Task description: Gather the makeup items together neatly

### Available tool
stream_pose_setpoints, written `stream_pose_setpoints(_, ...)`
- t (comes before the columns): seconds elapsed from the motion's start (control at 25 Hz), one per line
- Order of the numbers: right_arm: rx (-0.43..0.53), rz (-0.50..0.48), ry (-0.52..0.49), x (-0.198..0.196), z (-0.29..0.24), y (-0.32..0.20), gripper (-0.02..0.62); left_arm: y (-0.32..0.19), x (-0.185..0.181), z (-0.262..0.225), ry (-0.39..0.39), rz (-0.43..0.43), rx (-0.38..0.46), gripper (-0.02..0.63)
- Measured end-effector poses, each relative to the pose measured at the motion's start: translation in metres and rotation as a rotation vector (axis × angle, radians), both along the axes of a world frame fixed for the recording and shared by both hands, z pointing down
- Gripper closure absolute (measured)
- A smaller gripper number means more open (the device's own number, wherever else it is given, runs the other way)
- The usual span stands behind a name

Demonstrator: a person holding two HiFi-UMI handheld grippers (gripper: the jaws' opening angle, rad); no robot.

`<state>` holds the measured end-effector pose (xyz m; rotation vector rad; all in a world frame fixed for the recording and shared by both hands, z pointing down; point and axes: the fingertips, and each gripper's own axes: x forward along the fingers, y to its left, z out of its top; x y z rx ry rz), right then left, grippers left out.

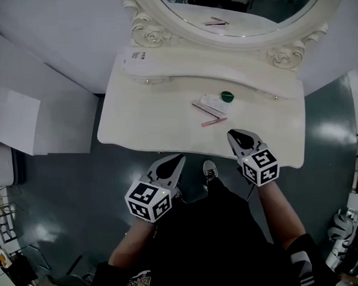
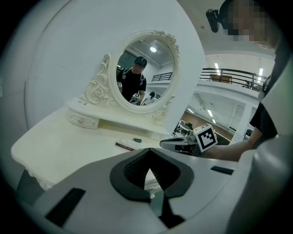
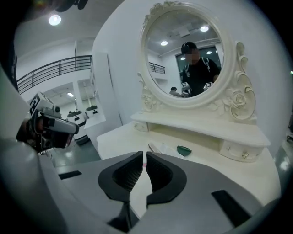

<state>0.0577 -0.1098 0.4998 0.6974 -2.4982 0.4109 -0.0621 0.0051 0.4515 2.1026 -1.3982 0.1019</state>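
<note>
White ornate desk [image 1: 142, 120] with an oval mirror [image 1: 243, 4] at the back, grey floor all round. The makeup bits sat toward the 2 o'clock part of the top. A green cap-looking thing [image 1: 227, 96] was right at the end of a white tube [image 1: 213, 102], with a dark stick [image 1: 205, 110] just beside the tube at 7 o'clock. A pink stick [image 1: 214, 122] lay a little apart at 6 o'clock. Each lay at its own angle, so close-ish but not neat.

The right hand-held gripper [image 1: 238, 137] hung over the front edge with the pile at its 11 o'clock, clenched and empty. My guess is it was nearer because the items were on its side. The left hand-held gripper [image 1: 175, 162] was just off the desk's front edge, tips also pressed together on nothing. Looked like an approach to me, nothing gathered yet, and the jaws would need to part first.
</note>
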Motion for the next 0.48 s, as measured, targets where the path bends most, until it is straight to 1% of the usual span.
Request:
stream_pose_setpoints(0.16, 0.017, -0.086, 0.084, 0.001, 0.024, -0.017, 0.559, -0.009, 0.003, 0.005, 0.002, -0.027, -0.016, 0.598)
stream_pose_setpoints(0.24, 0.014, -0.143, 0.126, -0.001, 0.037, -0.023, 0.502, -0.012, 0.005, 0.009, 0.003, -0.039, -0.026, 0.598)
stream_pose_setpoints(0.28, 0.016, -0.174, 0.151, -0.002, 0.043, -0.026, 0.494, -0.013, 0.006, 0.012, 0.004, -0.044, -0.031, 0.598)
stream_pose_setpoints(0.36, 0.035, -0.253, 0.212, -0.005, 0.055, -0.031, 0.489, -0.015, 0.007, 0.016, 0.004, -0.052, -0.043, 0.598)
stream_pose_setpoints(0.48, 0.094, -0.41, 0.312, -0.01, 0.071, -0.038, 0.483, -0.017, 0.009, 0.022, 0.004, -0.074, -0.058, 0.598)
